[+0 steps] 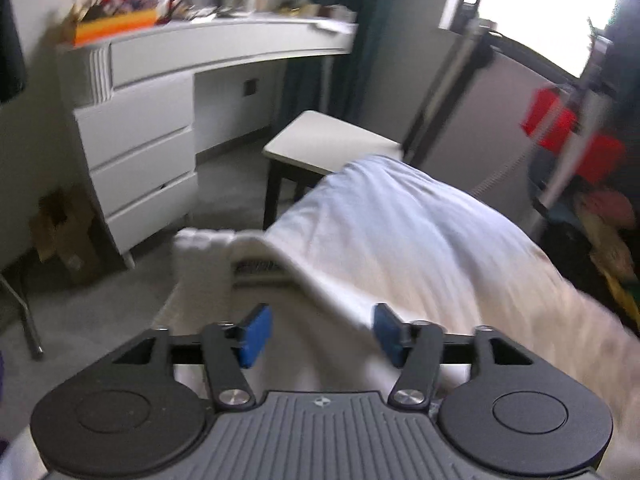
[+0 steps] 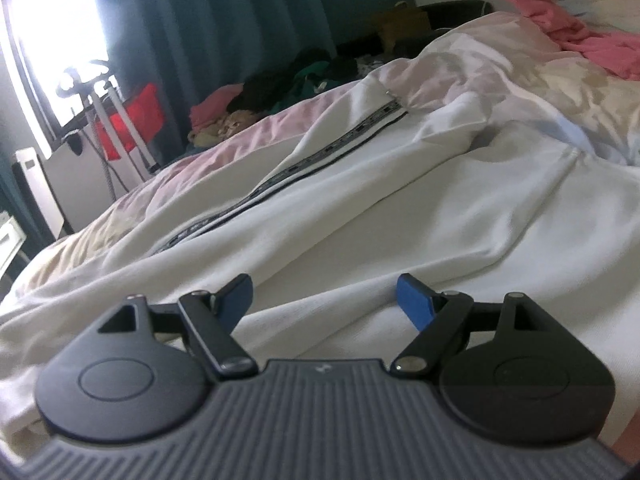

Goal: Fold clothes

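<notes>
A white garment (image 2: 360,200) with a dark patterned stripe (image 2: 280,178) lies spread on the bed in the right wrist view. My right gripper (image 2: 324,300) is open just above its near part, nothing between the blue pads (image 2: 414,300). In the left wrist view the white cloth (image 1: 400,240) drapes forward and to the right, with a ribbed cuff (image 1: 204,240) at the left. My left gripper (image 1: 322,334) is open, with a fold of the cloth lying between the pads and against the right pad (image 1: 390,332).
A white dresser (image 1: 140,140) with clutter on top and a small stool (image 1: 328,144) stand ahead of the left gripper. A pink garment (image 2: 580,36) lies at the bed's far right. A pile of clothes (image 2: 280,88) and a red-hung rack (image 2: 132,120) are beyond the bed.
</notes>
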Demonstrator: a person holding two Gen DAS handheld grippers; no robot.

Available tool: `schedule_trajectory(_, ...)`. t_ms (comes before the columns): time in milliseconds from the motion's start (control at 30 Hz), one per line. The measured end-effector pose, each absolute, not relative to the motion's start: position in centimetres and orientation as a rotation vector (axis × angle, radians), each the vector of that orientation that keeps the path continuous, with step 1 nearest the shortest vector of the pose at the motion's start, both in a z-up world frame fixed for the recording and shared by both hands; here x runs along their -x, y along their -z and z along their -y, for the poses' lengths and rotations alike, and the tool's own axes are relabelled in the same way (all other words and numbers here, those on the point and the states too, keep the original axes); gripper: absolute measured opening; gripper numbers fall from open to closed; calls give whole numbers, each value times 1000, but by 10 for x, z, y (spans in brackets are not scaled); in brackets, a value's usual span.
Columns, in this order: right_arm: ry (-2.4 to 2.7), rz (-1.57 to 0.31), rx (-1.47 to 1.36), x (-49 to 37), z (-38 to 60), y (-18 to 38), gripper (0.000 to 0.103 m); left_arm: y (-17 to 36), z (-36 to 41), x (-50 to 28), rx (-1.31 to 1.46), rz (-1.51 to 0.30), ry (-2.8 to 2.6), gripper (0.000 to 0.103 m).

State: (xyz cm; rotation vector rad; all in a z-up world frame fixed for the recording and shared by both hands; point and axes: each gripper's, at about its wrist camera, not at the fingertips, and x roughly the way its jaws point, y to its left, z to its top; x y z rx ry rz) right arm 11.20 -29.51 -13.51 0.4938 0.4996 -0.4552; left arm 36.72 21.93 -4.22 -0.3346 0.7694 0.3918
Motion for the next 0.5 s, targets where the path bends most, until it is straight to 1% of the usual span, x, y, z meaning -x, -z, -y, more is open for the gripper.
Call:
schedule_trajectory(100,433,-497,-530,-107,296,132,81,27,-211,-307,335,-764,-351,65)
schedule_trajectory(167,427,-497,-547,-104,298,129,81,19,-209,-258,365,-745,-347,71)
schedule_trajectory(267,426,-494,-552,-95,298,122,81,14,-212,-196,436,-763,-349,71)
schedule_trajectory(333,417,-483,-553,-87,299,116,81,15,-217,-159,485,-770,-358,72)
schedule_trajectory(400,415,-472,-556,-77,301,111,81,21,-230,-137,529,-792,-368,76)
schedule_trajectory(467,437,-478,-550,-68,303,109,81,32,-245,-118,610,-788,-330,82)
schedule_trajectory(500,454,-482,-544,-64,304,110,81,36,-251,-110,657,-791,-304,82)
